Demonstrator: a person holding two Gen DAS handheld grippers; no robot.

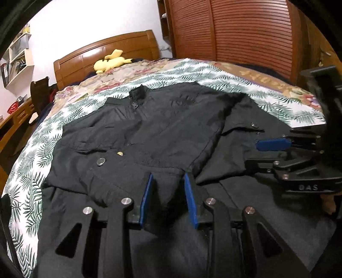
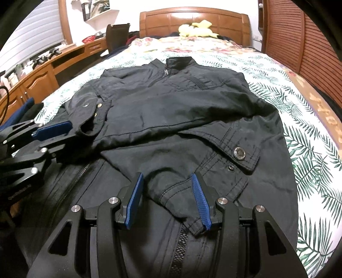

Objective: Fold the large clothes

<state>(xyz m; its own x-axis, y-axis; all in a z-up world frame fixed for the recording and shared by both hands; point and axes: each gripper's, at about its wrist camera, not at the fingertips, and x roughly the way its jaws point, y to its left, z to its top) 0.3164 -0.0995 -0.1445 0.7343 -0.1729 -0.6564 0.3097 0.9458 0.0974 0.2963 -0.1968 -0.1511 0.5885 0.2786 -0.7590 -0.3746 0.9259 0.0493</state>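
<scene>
Just ahead of both grippers, the black jacket (image 2: 171, 111) lies collar-away on the bed (image 2: 299, 136), sleeves folded across its chest. Left gripper (image 1: 168, 196) and right gripper (image 2: 168, 196) both gape, apparently gripping nothing, though cloth sits between the fingers. Closing on one slippery layer could drag the sleeves (image 2: 183, 192) apart.

A bedroom with white walls (image 1: 89, 23). A bed (image 2: 316, 136) fills the scene, covered by a white sheet with green leaf print and, farther back, a floral quilt (image 2: 192, 46). At the far end stands a wooden headboard (image 2: 192, 18) with a yellow plush toy (image 2: 195, 28) in front of it. A slatted wooden wardrobe (image 1: 245, 30) stands on the right. On the left, a wooden desk (image 2: 42, 74), white wall shelves (image 1: 18, 57) and a window blind (image 2: 36, 36).
</scene>
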